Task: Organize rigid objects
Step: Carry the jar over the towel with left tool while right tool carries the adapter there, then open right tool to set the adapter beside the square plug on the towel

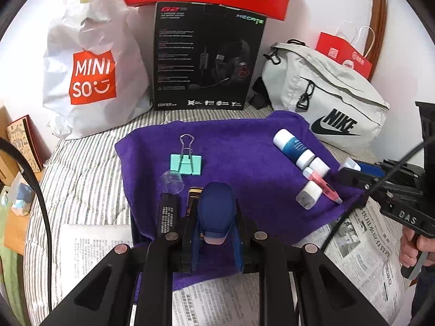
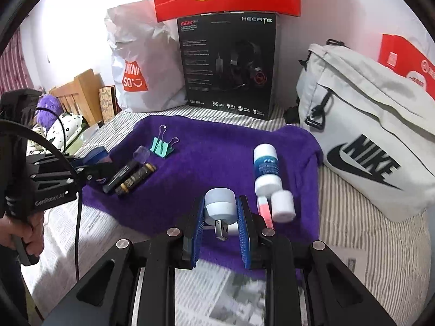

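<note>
Right wrist view has the right gripper (image 2: 220, 217) clamped on a white USB plug-in lamp (image 2: 220, 207) above the purple towel's (image 2: 217, 141) near edge, left gripper (image 1: 214, 217) closed empty; the smooth, round lamp could slip sideways and fall.

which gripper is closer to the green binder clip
Left. The left gripper sits shut just below the green binder clip, at the purple towel's left side. The right gripper, holding a small white plug, is across the towel.
</note>
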A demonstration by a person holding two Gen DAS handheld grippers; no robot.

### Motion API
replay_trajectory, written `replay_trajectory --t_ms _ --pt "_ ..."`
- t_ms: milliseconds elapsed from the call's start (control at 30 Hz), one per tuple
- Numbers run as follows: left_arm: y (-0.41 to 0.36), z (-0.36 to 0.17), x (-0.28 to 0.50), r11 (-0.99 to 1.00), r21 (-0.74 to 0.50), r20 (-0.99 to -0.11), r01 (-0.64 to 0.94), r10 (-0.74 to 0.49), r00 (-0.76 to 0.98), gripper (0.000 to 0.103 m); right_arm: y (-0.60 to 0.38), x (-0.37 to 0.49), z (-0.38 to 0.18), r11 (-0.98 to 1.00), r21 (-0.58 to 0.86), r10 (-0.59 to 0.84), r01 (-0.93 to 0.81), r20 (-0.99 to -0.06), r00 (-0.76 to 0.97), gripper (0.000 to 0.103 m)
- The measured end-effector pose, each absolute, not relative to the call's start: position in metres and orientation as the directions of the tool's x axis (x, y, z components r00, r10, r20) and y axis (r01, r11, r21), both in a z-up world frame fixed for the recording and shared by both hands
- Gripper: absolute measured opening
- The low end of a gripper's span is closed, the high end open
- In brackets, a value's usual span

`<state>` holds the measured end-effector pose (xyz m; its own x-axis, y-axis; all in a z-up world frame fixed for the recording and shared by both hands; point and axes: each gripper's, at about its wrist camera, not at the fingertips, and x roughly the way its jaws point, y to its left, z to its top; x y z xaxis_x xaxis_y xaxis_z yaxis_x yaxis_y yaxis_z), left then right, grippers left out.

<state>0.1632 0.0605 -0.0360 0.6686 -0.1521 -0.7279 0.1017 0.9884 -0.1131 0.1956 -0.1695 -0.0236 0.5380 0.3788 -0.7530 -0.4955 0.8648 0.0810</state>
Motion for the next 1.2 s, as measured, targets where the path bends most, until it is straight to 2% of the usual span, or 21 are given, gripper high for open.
replay_trajectory --t_ms 400,733,967,1200 --pt "0.086 -0.047 0.171 0.991 -0.120 -0.749 0.057 -0.128 0.650 0.019 -0.145 0.264 -0.068 0.871 0.103 0.344 -0.480 -0.826 0.447 0.024" --pt "0.093 -0.052 0.173 0.991 -0.130 -0.753 0.039 -0.124 0.646 0.019 -0.133 0.280 -0.097 0.869 0.091 0.301 -0.487 -0.877 0.374 0.024" --pt "0.090 -0.057 0.173 0.992 -0.122 -0.768 0.043 -0.122 0.628 0.019 -0.132 0.278 -0.101 0.864 0.079 0.302 -0.498 -0.871 0.386 0.024" --pt "0.090 -0.056 0.171 0.993 -0.109 -0.775 0.034 -0.106 0.622 0.019 -0.135 0.274 -0.100 0.850 0.097 0.322 -0.518 -0.873 0.366 0.041"
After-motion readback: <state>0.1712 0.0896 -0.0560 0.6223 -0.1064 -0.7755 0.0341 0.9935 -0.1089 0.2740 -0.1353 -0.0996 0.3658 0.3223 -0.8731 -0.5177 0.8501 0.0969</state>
